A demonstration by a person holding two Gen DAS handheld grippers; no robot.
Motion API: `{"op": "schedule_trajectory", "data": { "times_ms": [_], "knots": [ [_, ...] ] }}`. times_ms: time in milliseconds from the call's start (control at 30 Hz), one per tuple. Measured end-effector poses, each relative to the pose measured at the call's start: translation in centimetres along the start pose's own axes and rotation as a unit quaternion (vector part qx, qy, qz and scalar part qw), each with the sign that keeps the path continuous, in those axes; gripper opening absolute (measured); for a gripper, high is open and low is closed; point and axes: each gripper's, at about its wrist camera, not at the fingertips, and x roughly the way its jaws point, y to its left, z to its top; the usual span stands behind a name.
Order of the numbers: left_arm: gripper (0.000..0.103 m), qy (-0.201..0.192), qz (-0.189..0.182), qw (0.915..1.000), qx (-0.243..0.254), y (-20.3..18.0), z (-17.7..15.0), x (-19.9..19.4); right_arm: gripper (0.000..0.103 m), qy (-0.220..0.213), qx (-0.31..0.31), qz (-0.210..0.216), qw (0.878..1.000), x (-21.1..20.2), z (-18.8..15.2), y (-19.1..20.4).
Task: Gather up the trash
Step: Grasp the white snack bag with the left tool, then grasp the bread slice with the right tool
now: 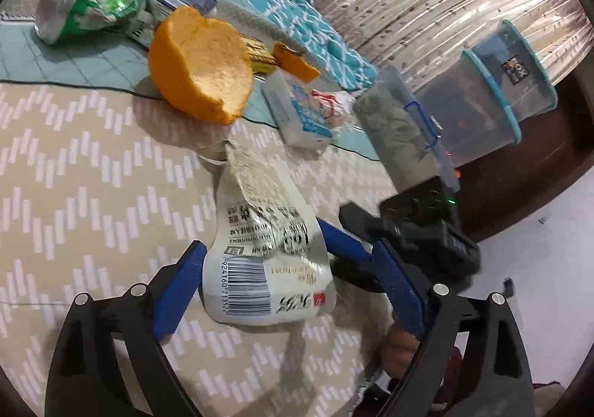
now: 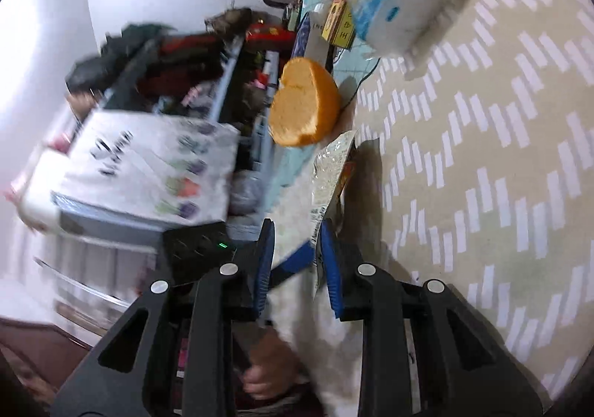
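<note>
A white food wrapper [image 1: 260, 261] with a barcode lies on the beige patterned cloth between the blue pads of my left gripper [image 1: 289, 279], which is open around it. My right gripper [image 1: 341, 235] reaches in from the right, and one of its fingers touches the wrapper's edge. In the right wrist view the wrapper [image 2: 330, 172] stands edge-on between the narrowly parted pads of the right gripper [image 2: 297, 265]. An orange peel half [image 1: 202, 64] lies beyond; it shows in the right wrist view too [image 2: 304, 105]. A crushed green can [image 1: 92, 3] lies far left.
A white and blue tissue packet [image 1: 297, 109] and a small peel piece [image 1: 297, 62] lie on the teal mat [image 1: 74, 57]. A black cable [image 1: 74, 85] crosses the cloth. Lidded clear plastic containers [image 1: 493, 90] stand at the right. A cluttered crate [image 2: 178, 83] sits beside the table.
</note>
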Motion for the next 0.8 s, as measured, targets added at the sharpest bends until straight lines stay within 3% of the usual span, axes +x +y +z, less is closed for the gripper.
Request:
{"op": "schedule_trajectory", "data": {
  "times_ms": [133,333,600,800],
  "knots": [
    [0.086,0.002,-0.028,0.9995,-0.014,0.1,0.0,-0.1,0.030,0.017,0.035,0.039,0.998,2.0,0.4,-0.3],
    [0.094,-0.008,-0.015,0.9998,-0.005,0.0,-0.3,-1.5,0.030,0.058,0.049,0.064,0.995,6.0,0.7,0.8],
    [0.094,-0.036,0.018,0.9990,0.020,-0.3,-0.2,-3.5,0.030,0.092,0.035,0.041,0.994,8.9,0.7,2.2],
    [0.094,-0.039,-0.013,0.9990,-0.013,1.7,0.4,-4.6,0.031,0.078,0.038,0.035,0.996,8.1,1.4,2.1]
  ]
}}
